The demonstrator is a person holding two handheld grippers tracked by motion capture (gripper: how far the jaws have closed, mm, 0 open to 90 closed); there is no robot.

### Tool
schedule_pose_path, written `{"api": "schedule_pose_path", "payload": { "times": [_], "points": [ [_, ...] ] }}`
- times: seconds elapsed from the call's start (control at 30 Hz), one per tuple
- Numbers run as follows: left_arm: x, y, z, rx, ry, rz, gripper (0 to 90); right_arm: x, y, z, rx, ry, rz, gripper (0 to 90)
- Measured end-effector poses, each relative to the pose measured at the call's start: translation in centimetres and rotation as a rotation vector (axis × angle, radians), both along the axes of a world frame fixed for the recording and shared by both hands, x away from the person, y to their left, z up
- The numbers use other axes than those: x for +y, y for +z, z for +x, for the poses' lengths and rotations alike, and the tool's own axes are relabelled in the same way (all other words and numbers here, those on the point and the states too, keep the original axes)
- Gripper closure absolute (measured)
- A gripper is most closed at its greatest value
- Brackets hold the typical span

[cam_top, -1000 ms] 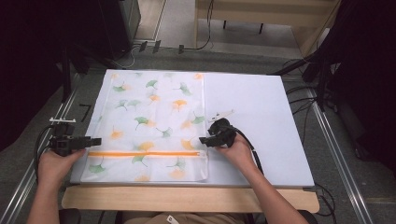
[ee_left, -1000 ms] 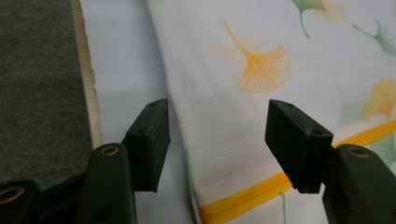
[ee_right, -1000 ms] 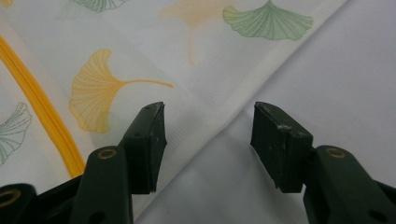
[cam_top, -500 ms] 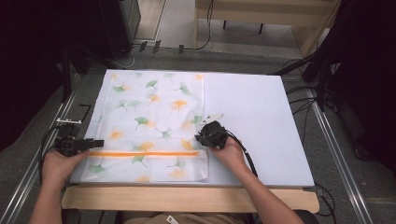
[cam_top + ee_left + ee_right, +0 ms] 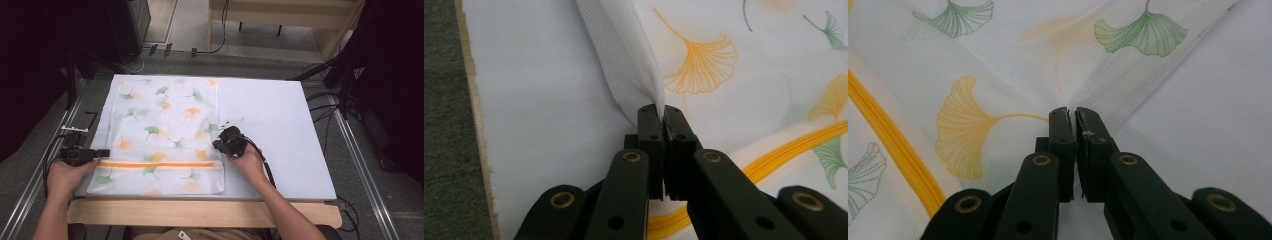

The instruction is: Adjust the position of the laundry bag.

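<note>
White sheet: a white cover [image 5: 280,130] spreads over the desk [image 5: 200,212], whose bare wood shows along the near edge.
Bag: a white mesh bag [image 5: 165,130] printed with green and orange ginkgo leaves lies flat on the left half of the cover, its long side running away from the person.
Zip: an orange zip [image 5: 157,164] crosses the bag near its near end, from the left edge to the right edge.
Left tongs: the left tongs [image 5: 102,153] sit at the bag's left edge, level with the zip, held by the left hand [image 5: 67,175].
Left tongs, close: in the left gripper view the left tongs [image 5: 663,116] are pressed together on a pinch of the bag's [image 5: 734,75] edge, and the mesh rises from them in a raised fold; the zip [image 5: 794,147] runs just to the right of the jaws.
Right tongs: the right tongs [image 5: 216,145] are at the bag's right edge, a little beyond the zip, held by the right hand [image 5: 247,160].
Right tongs, close: in the right gripper view the right tongs [image 5: 1072,116] are clamped on the bag's [image 5: 998,65] stitched edge, the mesh puckering toward the tips; the zip [image 5: 893,145] lies off to the left.
Cable: a black cable [image 5: 267,167] trails from the right tongs along the forearm.
</note>
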State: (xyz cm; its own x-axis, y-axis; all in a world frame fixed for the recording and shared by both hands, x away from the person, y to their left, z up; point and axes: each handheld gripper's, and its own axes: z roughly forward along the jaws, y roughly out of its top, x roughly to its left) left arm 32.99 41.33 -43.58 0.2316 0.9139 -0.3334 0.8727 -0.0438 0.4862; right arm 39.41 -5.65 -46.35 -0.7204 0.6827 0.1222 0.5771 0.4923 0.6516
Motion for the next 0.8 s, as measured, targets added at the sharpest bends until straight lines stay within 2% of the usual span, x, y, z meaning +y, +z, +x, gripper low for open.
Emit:
{"api": "schedule_pose_path", "payload": {
  "times": [0.2,0.33,0.8],
  "points": [
    [-0.9,0.3,0.4,-0.022,-0.038,-0.003,89.7,-1.0,0.4,0.1,0.018,-0.016,-0.002,87.5],
    [-1.3,0.4,0.7,-0.022,-0.054,-0.014,89.7,-1.6,0.5,0.2,0.036,-0.035,0.006,87.6],
    [-4.6,0.8,2.9,-0.024,-0.143,-0.018,89.7,-6.4,1.1,0.2,0.052,-0.13,0.007,90.0]
  ]
}}
